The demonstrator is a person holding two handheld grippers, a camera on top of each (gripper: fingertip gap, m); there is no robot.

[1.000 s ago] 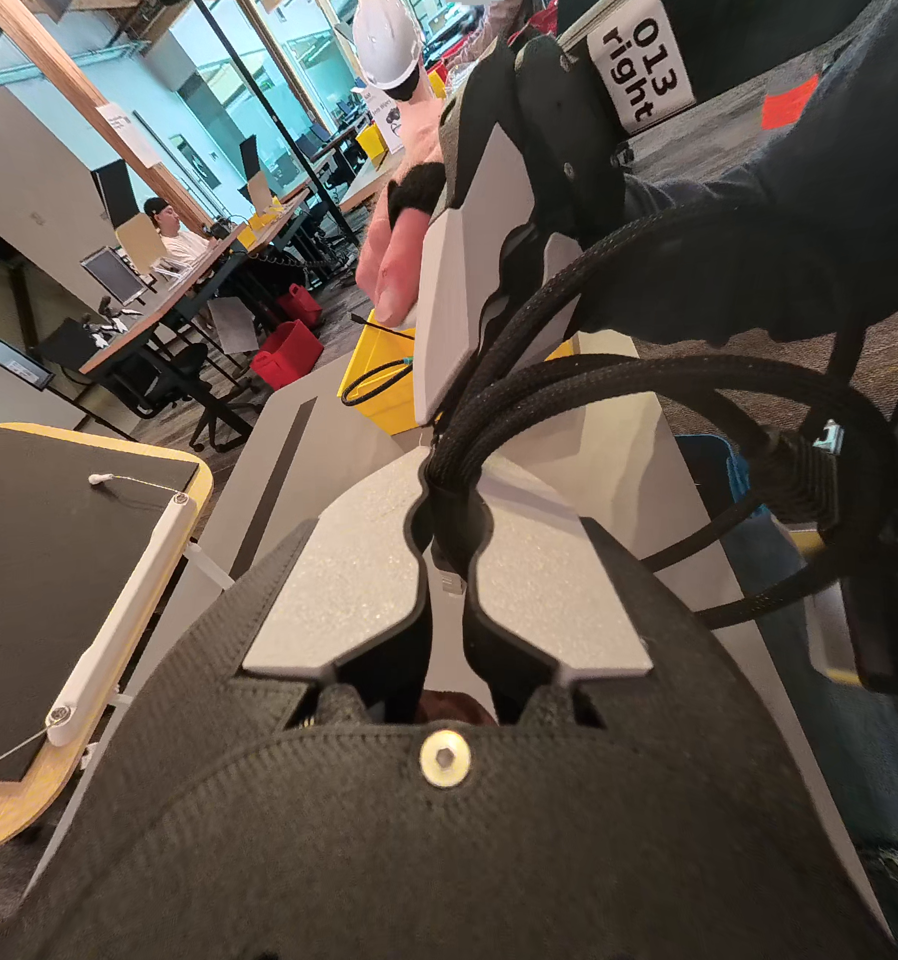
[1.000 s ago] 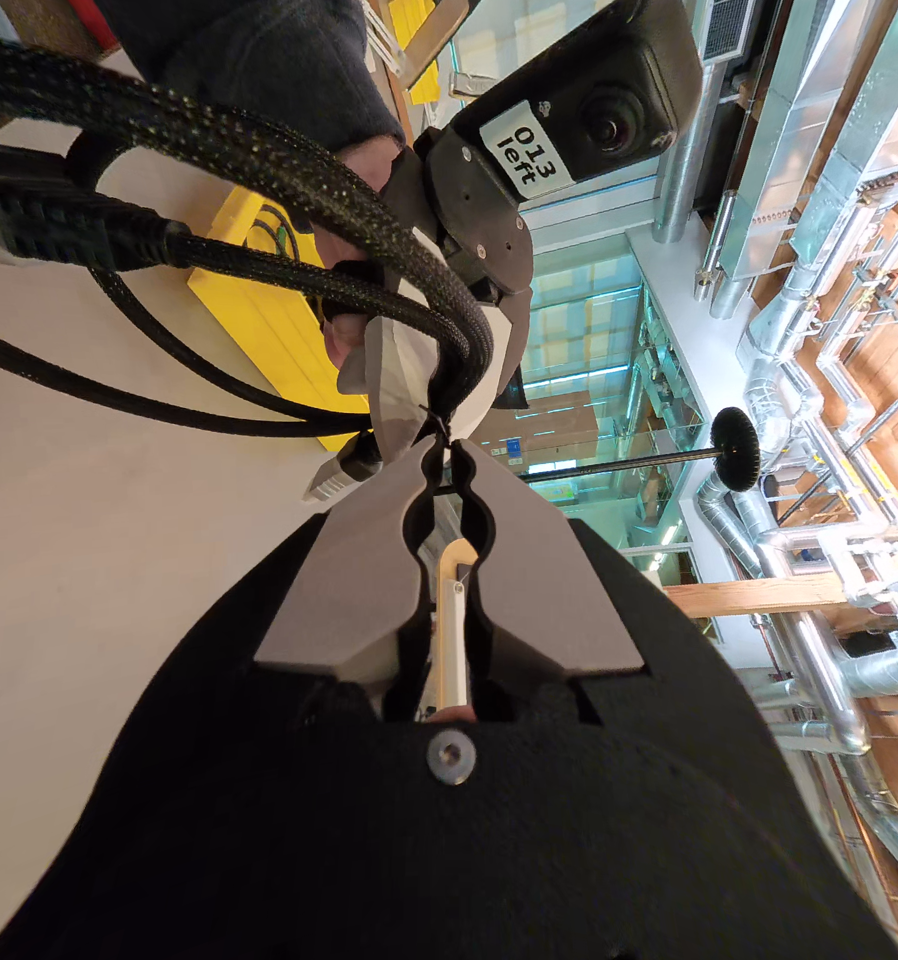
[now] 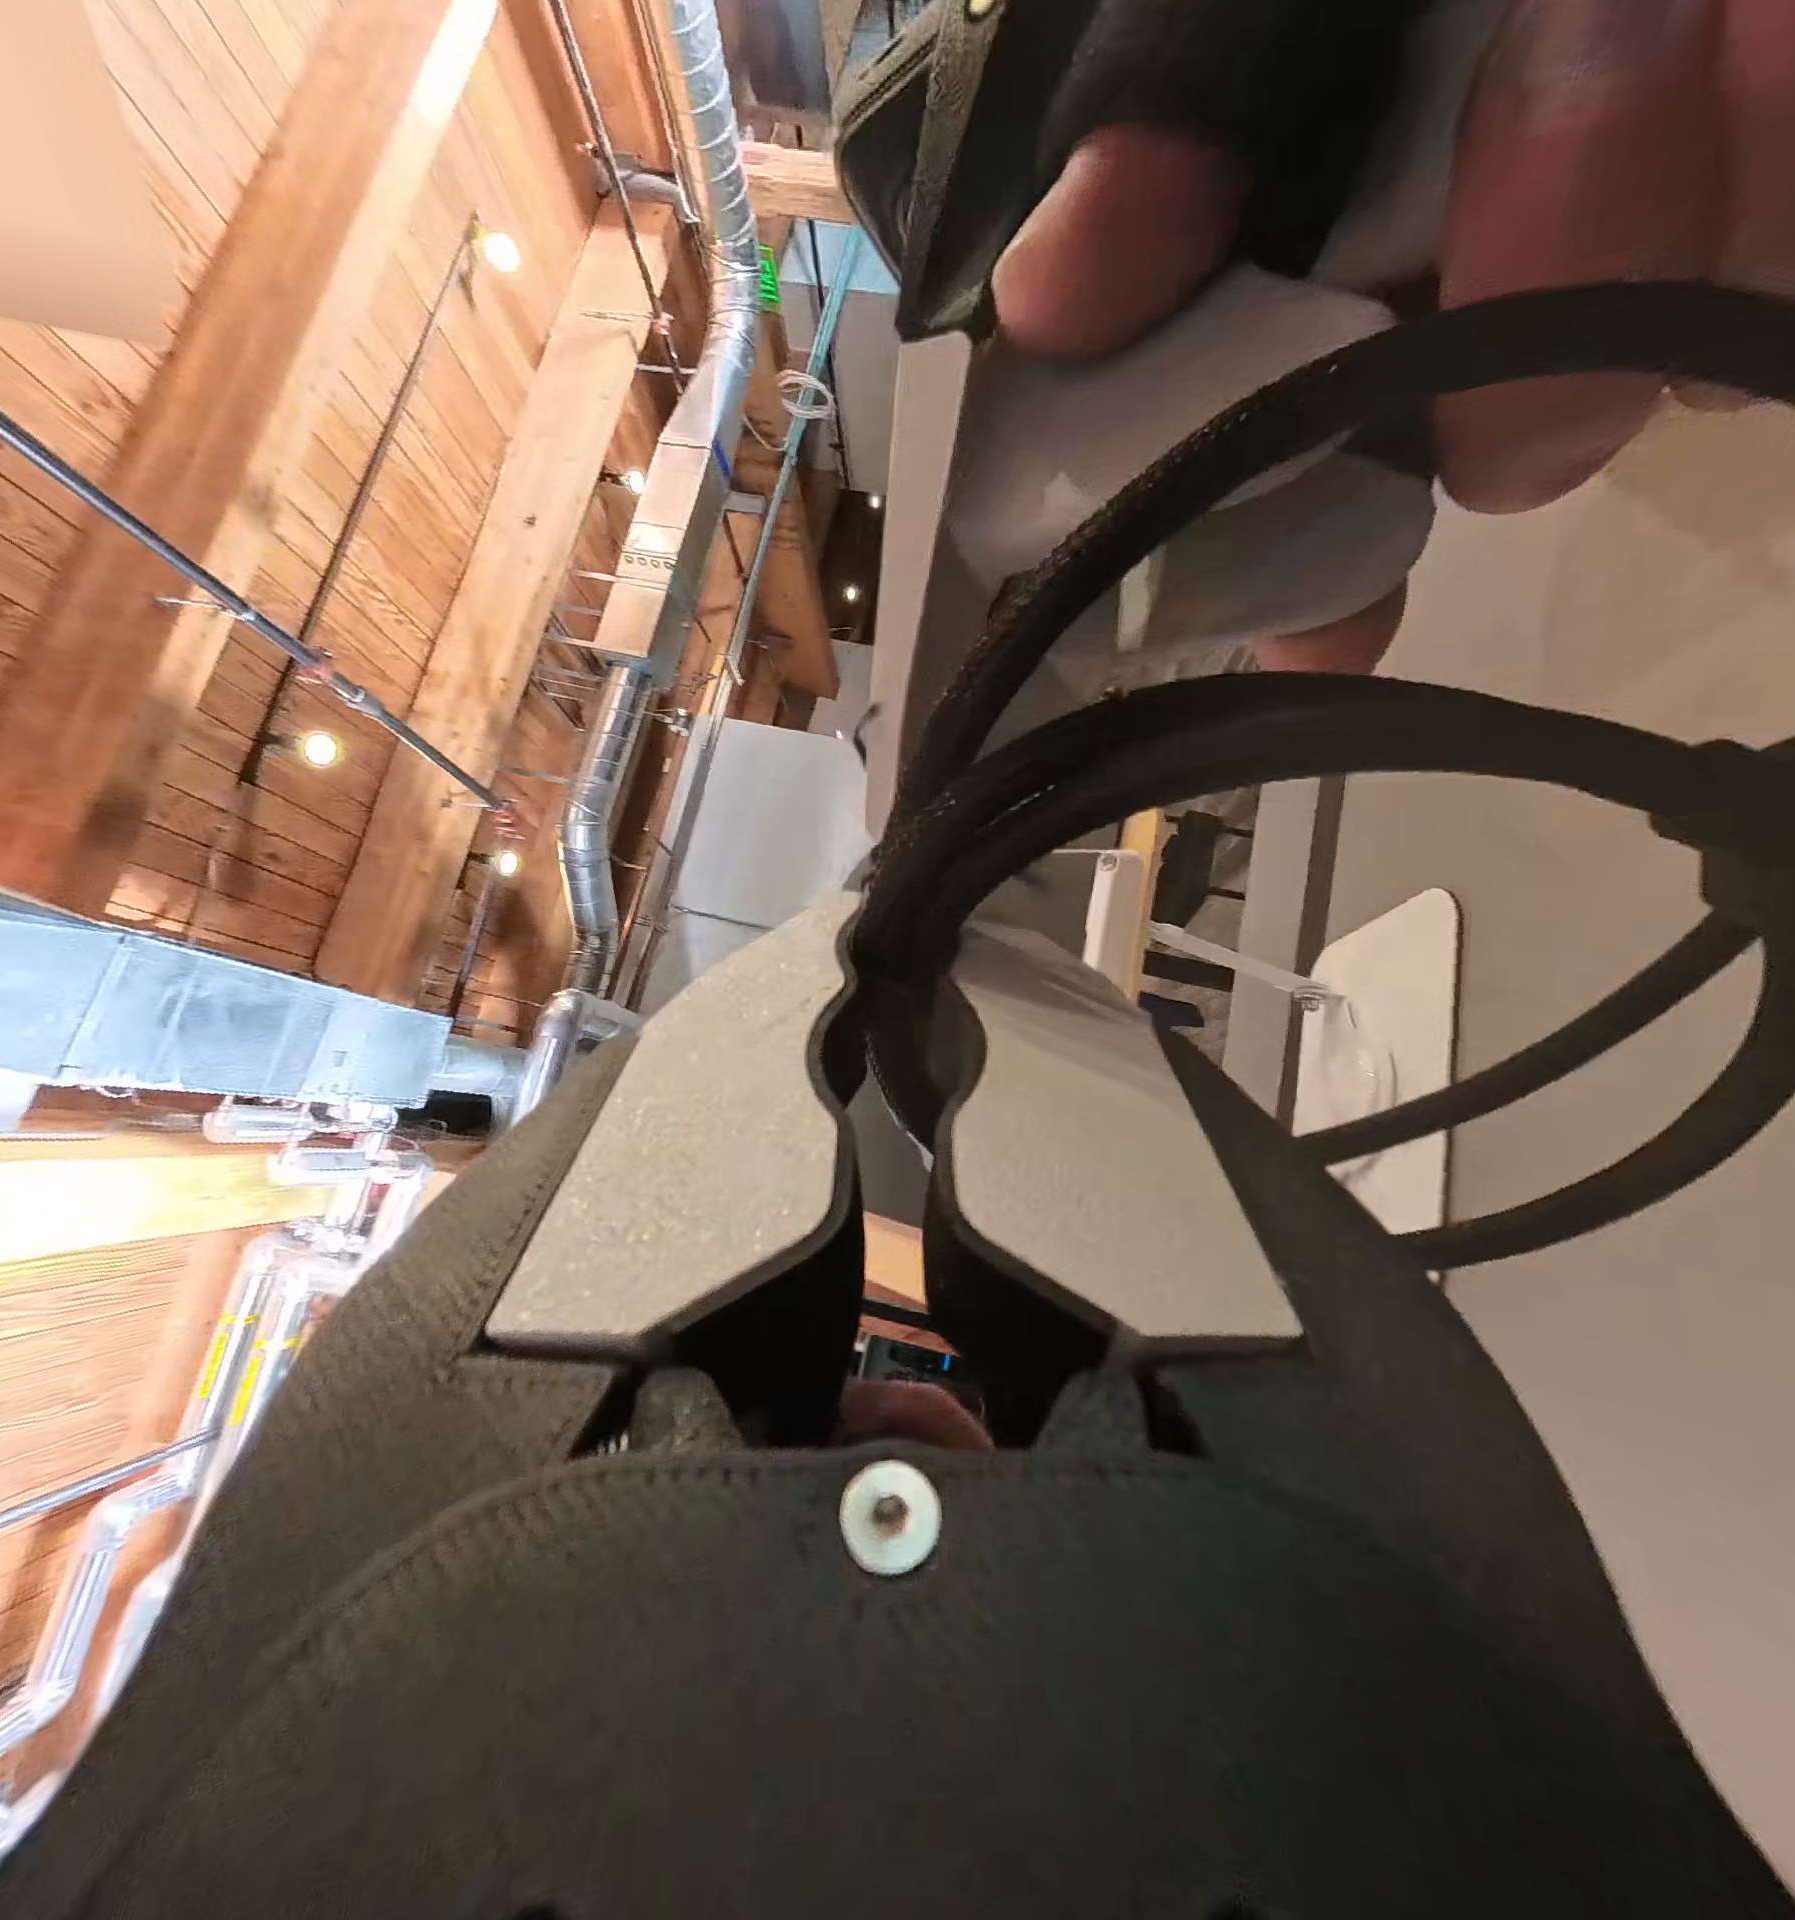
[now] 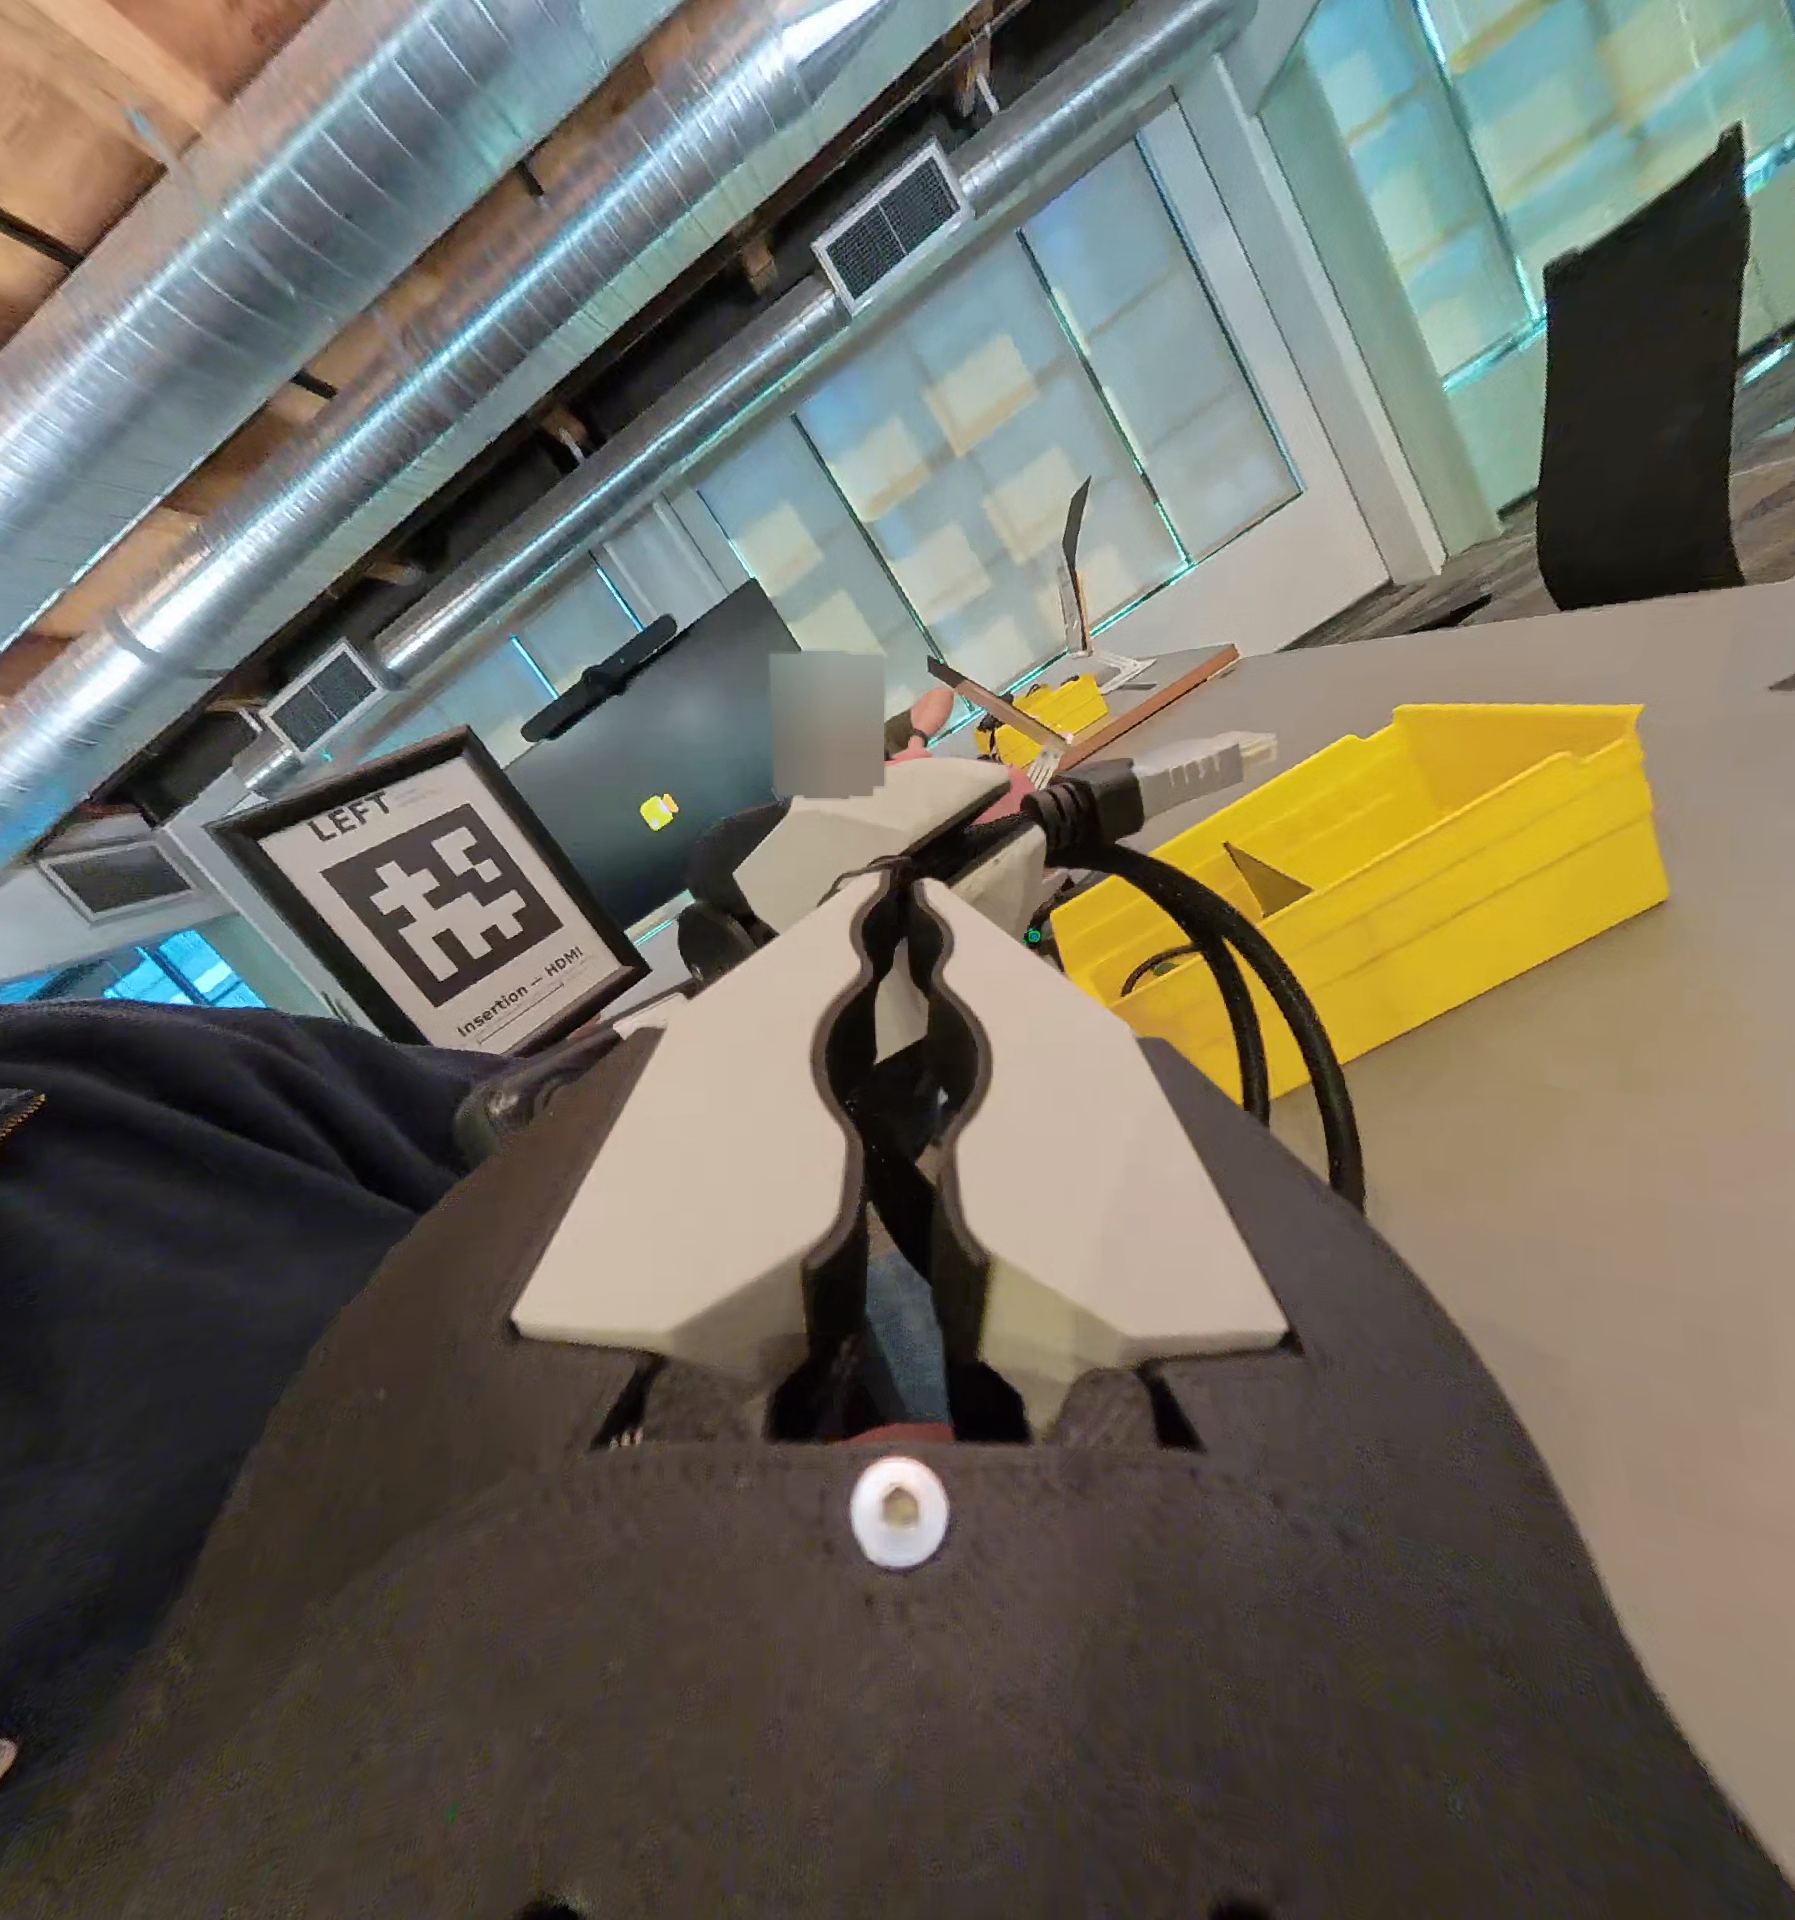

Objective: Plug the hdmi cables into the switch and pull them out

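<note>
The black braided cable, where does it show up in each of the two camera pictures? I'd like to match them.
Left wrist view: the black braided cable runs from between this gripper's fingertips, looping toward the right edge.
Right wrist view: the cable hangs in loops right of centre, before the yellow bin, its plug above.
Shared landmark: the grey table.

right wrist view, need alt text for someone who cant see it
The right gripper is shut on a black braided hdmi cable, next to the other gripper's grey fingers; a silver-ended plug sticks out past them. Behind, a yellow bin sits on a grey table, with a framed marker sign to the left.
</note>
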